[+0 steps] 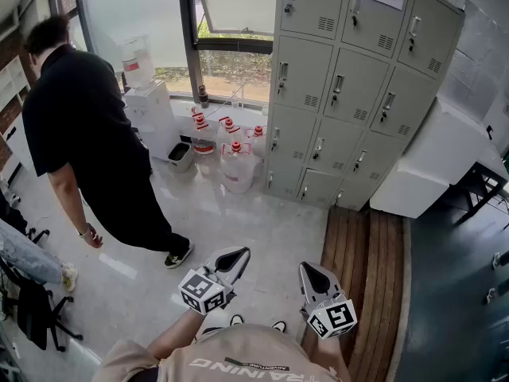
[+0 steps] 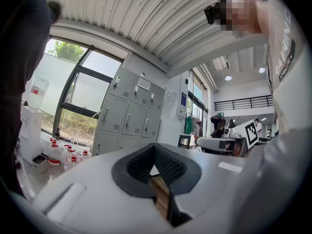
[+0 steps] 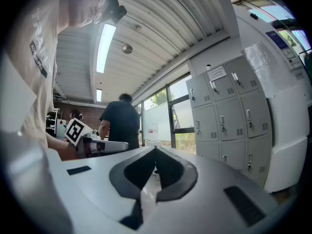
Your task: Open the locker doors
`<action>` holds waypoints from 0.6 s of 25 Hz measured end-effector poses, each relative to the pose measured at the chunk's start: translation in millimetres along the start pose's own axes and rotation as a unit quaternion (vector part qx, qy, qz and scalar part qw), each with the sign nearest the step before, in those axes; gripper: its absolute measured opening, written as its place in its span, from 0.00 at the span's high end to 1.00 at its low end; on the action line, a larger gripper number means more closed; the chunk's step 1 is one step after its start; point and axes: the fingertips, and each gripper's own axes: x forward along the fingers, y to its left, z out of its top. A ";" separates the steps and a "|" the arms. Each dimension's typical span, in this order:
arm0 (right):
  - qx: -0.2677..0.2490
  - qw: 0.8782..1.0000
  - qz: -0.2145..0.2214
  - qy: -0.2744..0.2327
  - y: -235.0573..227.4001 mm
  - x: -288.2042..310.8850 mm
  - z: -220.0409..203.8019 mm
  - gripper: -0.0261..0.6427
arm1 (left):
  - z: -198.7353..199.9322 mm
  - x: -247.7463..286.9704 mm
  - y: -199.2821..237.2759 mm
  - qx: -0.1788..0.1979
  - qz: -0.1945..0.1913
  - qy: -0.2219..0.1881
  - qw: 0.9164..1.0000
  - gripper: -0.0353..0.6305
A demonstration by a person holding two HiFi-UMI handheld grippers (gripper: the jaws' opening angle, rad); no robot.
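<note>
The grey lockers (image 1: 350, 86) stand against the far wall, right of the window, and every door I can see is closed with its handle upright. They also show in the left gripper view as lockers (image 2: 129, 118) and in the right gripper view as lockers (image 3: 229, 116). Both grippers are held low and level in front of the person's body, well short of the lockers. My left gripper (image 1: 238, 255) is shut with nothing between its jaws (image 2: 155, 146). To its right, my right gripper (image 1: 306, 267) is shut too and holds nothing (image 3: 156, 149).
A person in black (image 1: 87, 134) stands at the left on the pale floor. Several big water bottles (image 1: 235, 165) and a water dispenser (image 1: 147, 106) stand by the window, left of the lockers. A white machine (image 1: 445, 157) adjoins the lockers on the right, with a wooden platform (image 1: 366, 269) before it.
</note>
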 end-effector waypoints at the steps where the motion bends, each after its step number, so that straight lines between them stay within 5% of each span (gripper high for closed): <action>1: -0.001 1.000 0.001 -0.002 0.8 2.0 1.9 0.95 | -0.6 -1.1 1.3 0.000 0.000 0.001 1.000 0.94; 15: 0.012 1.000 0.001 -0.025 -4.9 6.6 7.3 0.95 | -5.7 12.9 7.0 0.002 -0.014 0.014 1.000 0.94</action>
